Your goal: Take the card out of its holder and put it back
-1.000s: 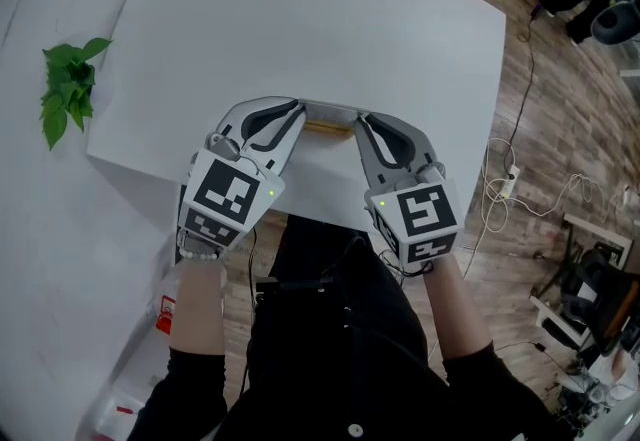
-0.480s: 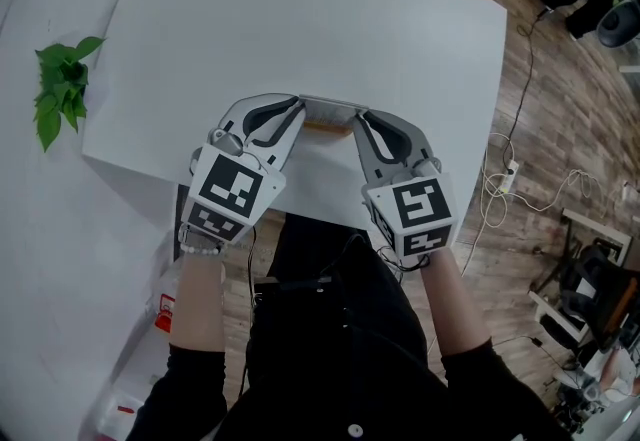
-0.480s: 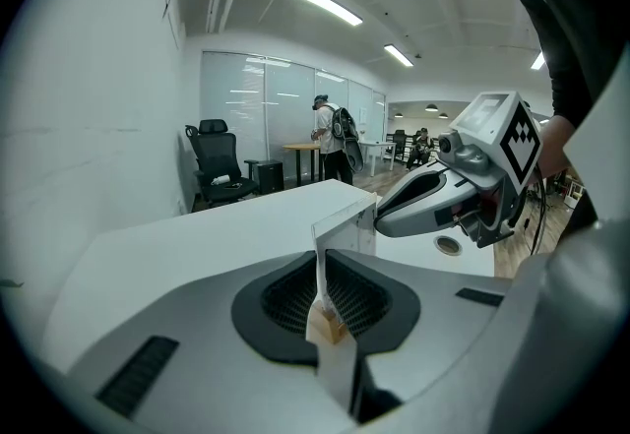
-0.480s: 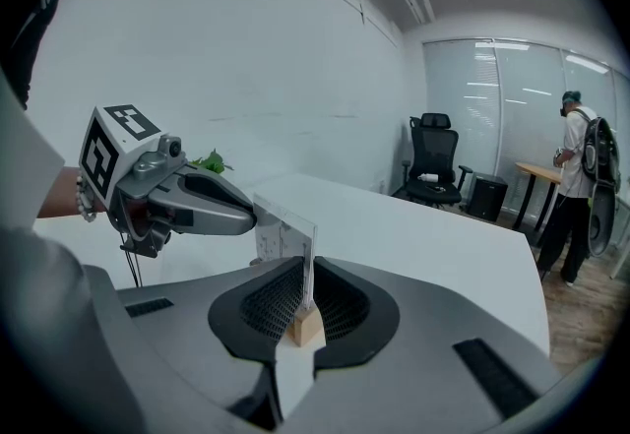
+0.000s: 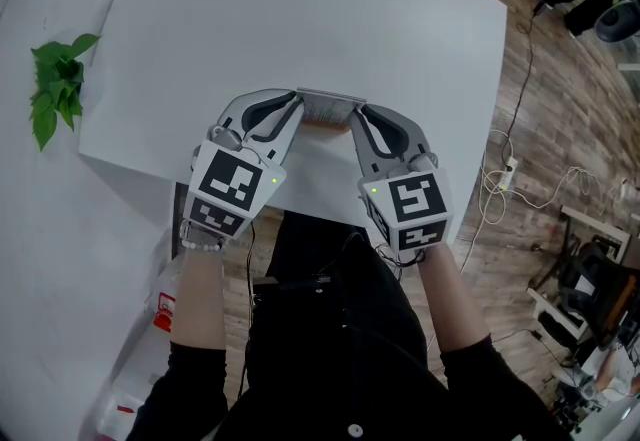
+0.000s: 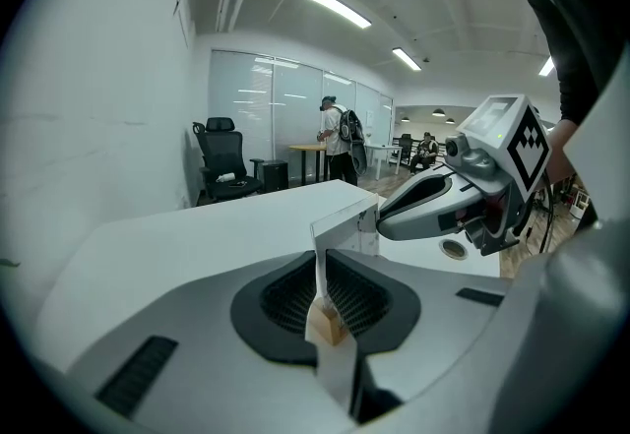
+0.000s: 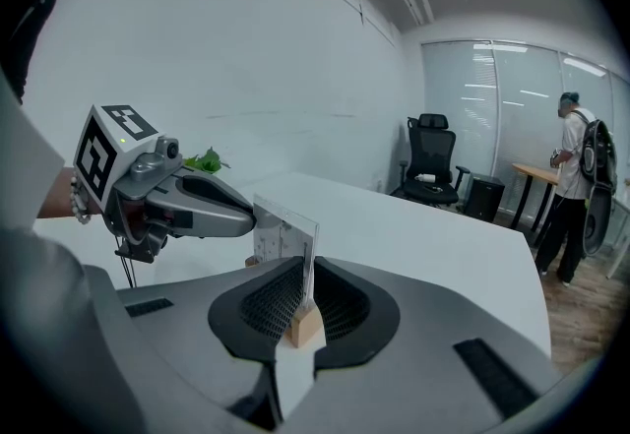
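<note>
Nothing really shifting since earlier frame; only our view drifting. Left gripper clamping left end of wooden holder, right gripper clamping right end. Card standing upright in slot, toward near edge of white table. We are judging card thin, light, stiff, slick: gripping upper edge best. Plant far left, wood floor right.

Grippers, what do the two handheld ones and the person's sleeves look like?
Both the left gripper and right gripper are light grey plastic with curved fingers lined by dark ribbed pads. Each carries a cube of black-and-white square markers with a small green light. The person wears black sleeves and a pale beaded bracelet on the left wrist.
</note>
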A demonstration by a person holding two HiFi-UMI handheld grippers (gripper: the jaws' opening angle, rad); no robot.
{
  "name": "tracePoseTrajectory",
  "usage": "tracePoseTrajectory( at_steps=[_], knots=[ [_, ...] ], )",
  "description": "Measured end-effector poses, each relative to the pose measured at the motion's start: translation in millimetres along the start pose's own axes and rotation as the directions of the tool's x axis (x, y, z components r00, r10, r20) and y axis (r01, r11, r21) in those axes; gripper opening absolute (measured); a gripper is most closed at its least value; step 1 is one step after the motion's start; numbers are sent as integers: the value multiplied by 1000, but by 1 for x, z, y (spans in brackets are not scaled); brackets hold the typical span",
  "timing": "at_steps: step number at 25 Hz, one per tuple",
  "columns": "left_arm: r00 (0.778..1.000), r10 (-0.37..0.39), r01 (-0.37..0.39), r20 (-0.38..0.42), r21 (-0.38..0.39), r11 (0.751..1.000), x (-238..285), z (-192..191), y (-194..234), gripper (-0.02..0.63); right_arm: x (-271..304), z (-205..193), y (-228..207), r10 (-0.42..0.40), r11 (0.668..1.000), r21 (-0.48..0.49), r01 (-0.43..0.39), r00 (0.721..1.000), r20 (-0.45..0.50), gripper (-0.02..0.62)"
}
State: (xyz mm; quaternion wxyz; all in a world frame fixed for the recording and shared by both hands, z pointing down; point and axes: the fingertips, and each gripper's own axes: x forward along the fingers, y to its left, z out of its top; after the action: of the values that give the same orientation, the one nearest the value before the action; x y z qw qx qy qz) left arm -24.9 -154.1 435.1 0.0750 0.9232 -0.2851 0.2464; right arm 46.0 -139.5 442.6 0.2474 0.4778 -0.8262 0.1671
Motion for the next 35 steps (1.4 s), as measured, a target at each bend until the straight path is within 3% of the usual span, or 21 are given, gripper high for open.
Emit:
tracePoseTrajectory(
  at_steps=[12, 18, 23, 27, 32, 35],
  knots=[
    [998, 42, -39, 45, -75, 996, -7, 2, 3, 41, 1, 0, 1, -8, 1000, 14, 8, 1000, 10, 67],
    [991, 102, -94, 85, -86, 992, -28, 15, 7, 41, -15, 9, 1, -14, 1000, 25, 12, 999, 52, 121],
    [974, 165, -153, 156, -85, 985, -58, 42, 11, 41, -43, 34, -6, -56, 998, 7, 55, 989, 134, 67],
    [953, 218, -206, 209, -78, 975, -85, 68, 11, 34, -67, 60, -2, -33, 999, -7, 35, 978, 207, 53],
    [935, 232, -234, 267, -26, 972, -111, 104, -1, 21, -94, 97, 6, -16, 998, -59, 35, 954, 300, 51],
    [920, 269, -262, 285, -64, 963, -128, 123, -8, 18, -110, 118, 17, 9, 991, -129, 39, 936, 351, 51]
  ],
)
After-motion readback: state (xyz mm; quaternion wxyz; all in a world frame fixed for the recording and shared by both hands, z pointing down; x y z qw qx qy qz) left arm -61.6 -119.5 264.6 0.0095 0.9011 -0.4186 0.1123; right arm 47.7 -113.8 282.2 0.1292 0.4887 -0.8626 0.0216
